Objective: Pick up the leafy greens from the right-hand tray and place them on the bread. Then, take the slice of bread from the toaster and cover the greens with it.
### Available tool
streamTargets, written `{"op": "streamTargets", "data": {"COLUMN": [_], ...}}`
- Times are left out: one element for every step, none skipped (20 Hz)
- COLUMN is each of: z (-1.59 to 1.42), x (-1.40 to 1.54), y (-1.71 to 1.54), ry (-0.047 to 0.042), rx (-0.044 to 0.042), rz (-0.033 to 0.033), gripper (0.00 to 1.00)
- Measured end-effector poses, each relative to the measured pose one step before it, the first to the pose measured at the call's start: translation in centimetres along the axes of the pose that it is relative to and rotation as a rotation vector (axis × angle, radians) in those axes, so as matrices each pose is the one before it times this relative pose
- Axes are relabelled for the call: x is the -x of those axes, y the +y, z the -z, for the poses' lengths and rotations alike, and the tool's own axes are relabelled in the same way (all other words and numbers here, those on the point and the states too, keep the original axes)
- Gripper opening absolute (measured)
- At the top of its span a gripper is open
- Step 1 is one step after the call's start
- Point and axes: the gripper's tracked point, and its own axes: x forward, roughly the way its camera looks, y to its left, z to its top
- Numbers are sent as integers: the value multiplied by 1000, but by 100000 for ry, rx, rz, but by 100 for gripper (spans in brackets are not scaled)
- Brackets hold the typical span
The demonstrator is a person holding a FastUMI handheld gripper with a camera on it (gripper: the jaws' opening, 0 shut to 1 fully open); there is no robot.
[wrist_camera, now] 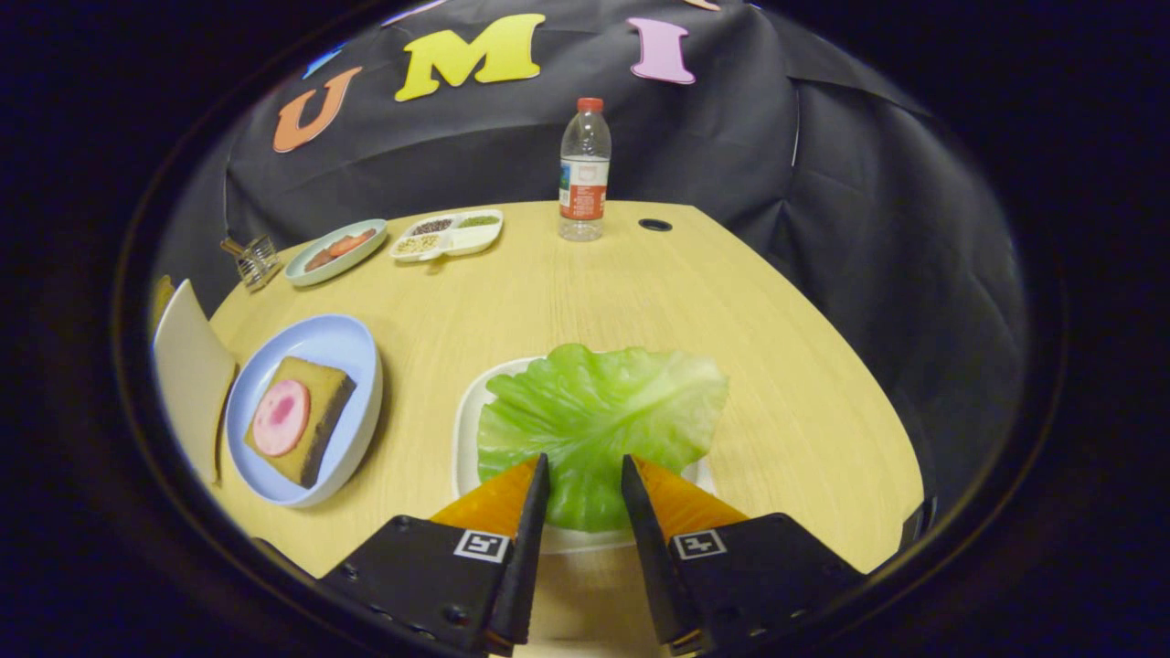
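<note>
Looking along the gripper (585, 475), its two fingers (535, 493) stand apart with a gap between them. They are open and hold nothing. The tips hang over the near edge of the leafy greens (594, 416). I cannot tell if the tips touch the leaf.

The leafy greens are one big, light green leaf. It lies flat on a white tray (468, 429), just ahead of the fingers and partly between them. The leaf covers most of the tray and sticks out over its far side. The tray sits on the yellow wooden bench (567, 292).

To the left of the fingers is a light blue plate (352, 338). On it lies a square slice of bread (315, 429) with brown crust. A round pink slice of meat (281, 418) sits on top of the bread. The plate is well apart from the tray.

Left of the blue plate, at the edge of the bench, stands a pale flat thing (187, 370). I cannot tell what it is.

Far beyond the fingers, a small green dish (334, 253) holds some orange bits. Just beside it is a white dish with little boxes (448, 234) full of seeds. A metal clip thing (251, 259) lies left of the green dish. A clear bottle (584, 174) with a red cap stands upright at the back of the bench. Near the bottle is a small dark hole (654, 225) in the bench.
</note>
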Motion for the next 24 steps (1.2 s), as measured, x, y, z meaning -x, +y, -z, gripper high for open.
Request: {"op": "streamTargets", "data": {"z": [80,-91,-68,162,-256,147,-239,-208,193,-53,-187,-303,-620,-633,-663,-341,-411,-395,-470,-424,-485,-277,-239,-393], "x": [43,-59,87,-487,220,-19,-67,147,-12,138,252,470,569,578,493,459,486,500,475,526,457,434,459,444], "y": [52,-40,16,463,-70,-9,20,-187,11,16,70,151,5,-161,-103,198,350,291,188,335,421,494,750,870], "ry": [405,-24,100,191,-625,-346,-1211,168,-249,-433,-477,-698,-1755,-1736,-1113,-435,-282,-946,-1357,-1628,-1395,-742,-311,-699], "rx": [-666,-518,-140,-934,-1738,-920,-483,-968,214,1128,-66,-353,-258,-416,-935,-923,-394,751,1625,1675,995,322,-178,-97], "rz": [62,-105,-468,-3040,-445,-238,-122,1048,726,229,-770,-1697,-1202,-471,-173,-1055,-1411,-725,57,-215,-272,-393,-1250,-1561], "gripper": [43,43,42,42,25,8,10,10,1,0,0,0,0,0,0,0,0,0,0,0,0,0,0,0]}}
